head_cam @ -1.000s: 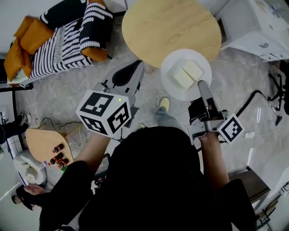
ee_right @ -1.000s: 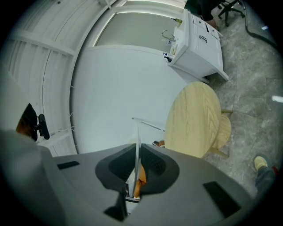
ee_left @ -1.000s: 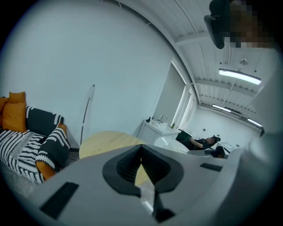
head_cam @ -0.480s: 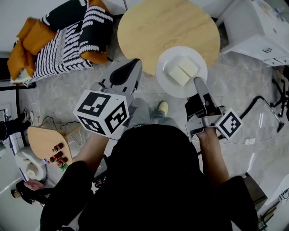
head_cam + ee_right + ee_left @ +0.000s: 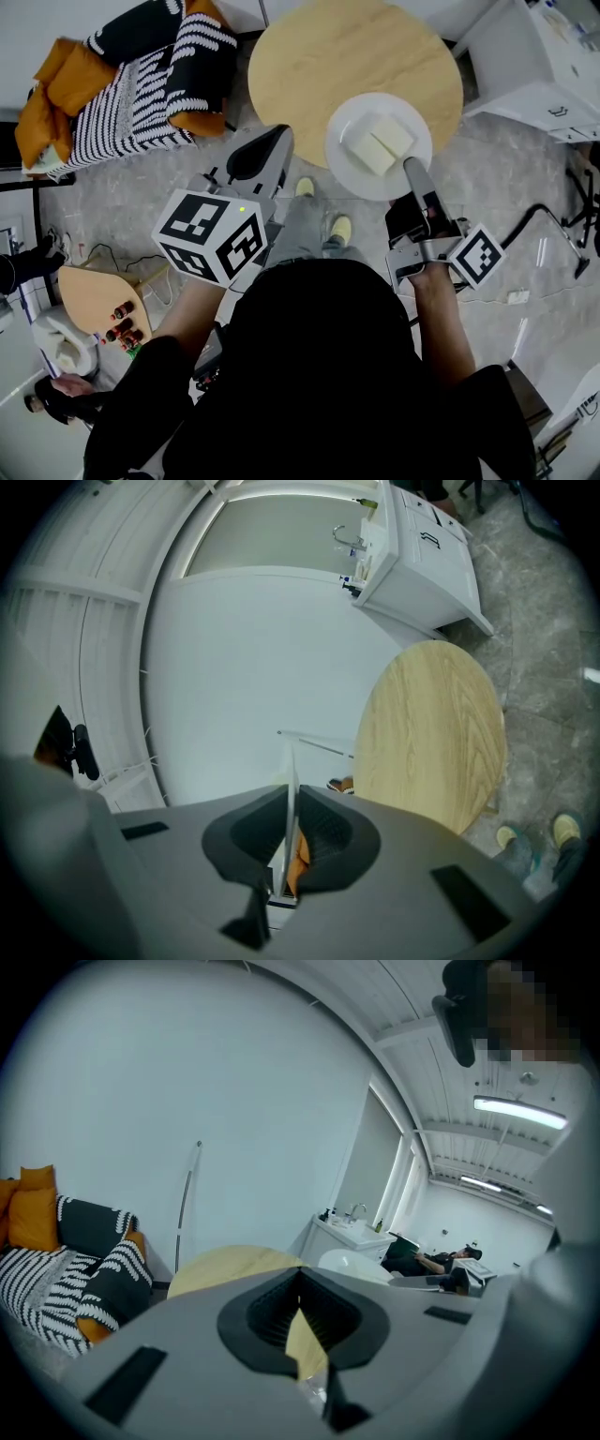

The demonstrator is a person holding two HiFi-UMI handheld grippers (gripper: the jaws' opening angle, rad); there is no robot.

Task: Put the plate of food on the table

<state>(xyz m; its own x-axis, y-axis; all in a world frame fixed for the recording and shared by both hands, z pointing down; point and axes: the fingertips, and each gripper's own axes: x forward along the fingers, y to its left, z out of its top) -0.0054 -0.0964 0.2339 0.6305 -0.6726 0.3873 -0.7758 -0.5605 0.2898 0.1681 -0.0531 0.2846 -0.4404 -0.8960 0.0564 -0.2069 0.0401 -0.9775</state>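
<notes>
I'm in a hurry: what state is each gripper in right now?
Left gripper: closed, empty.
Right gripper: closed on the rim of the plate of food.

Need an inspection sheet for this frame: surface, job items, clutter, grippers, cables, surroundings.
Surface: round wooden table, bare except where the white plate overlaps its near edge.
Job's things: white plate with two pale food blocks, held by its rim; contact with the table cannot be told.
Clutter: nothing seen on the table.
Grippers: right gripper shut on the plate's rim; left gripper shut, empty, beside the table.
Cables: black cable on the floor at right; thin wires at left.
Surroundings: striped and orange cushions, white cabinet, small stand with bottles.
</notes>
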